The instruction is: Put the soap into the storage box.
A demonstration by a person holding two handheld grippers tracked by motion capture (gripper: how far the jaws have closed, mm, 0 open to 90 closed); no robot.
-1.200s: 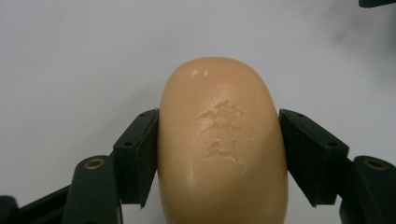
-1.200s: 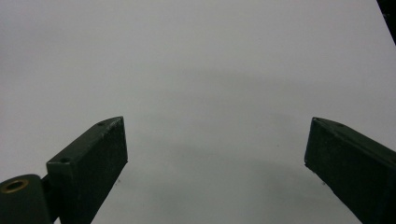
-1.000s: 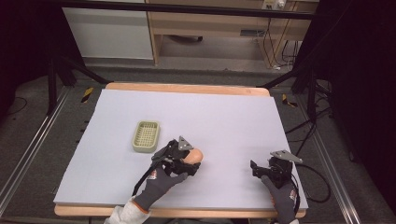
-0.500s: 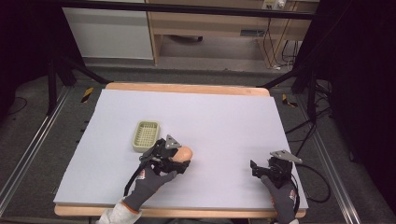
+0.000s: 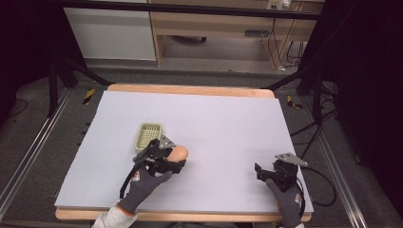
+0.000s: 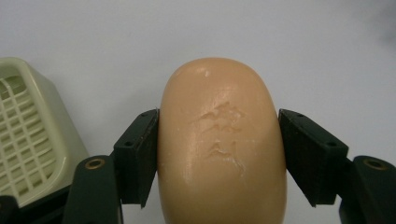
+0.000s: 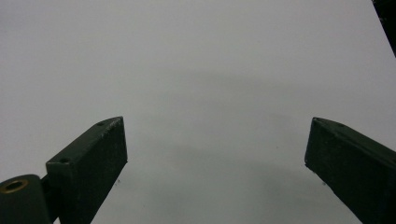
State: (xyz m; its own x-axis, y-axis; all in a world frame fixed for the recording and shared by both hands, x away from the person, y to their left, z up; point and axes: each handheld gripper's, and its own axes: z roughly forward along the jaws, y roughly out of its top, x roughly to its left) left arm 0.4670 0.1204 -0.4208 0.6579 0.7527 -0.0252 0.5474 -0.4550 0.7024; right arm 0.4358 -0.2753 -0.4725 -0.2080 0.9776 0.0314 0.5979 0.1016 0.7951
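Pale grey surface (image 5: 228, 123) is mostly bare, with a little cream basket (image 5: 148, 135) sitting left of centre. Left tongs (image 6: 219, 154) have the tan soap bar (image 6: 222, 149) clamped just beside it, so the grab looks done and the drop-in is probably what's left; right tongs (image 7: 215, 158) gape wide over nothing.

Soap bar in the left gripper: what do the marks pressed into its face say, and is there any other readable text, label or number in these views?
Soap bar, clamped between the left gripper's jaws: two embossed marks on its face, worn and too shallow to read.
Pale green soap tray: a grid only, no lettering visible.
Right gripper, jaws apart over the table sheet: no text.
Nothing readable anywhere.
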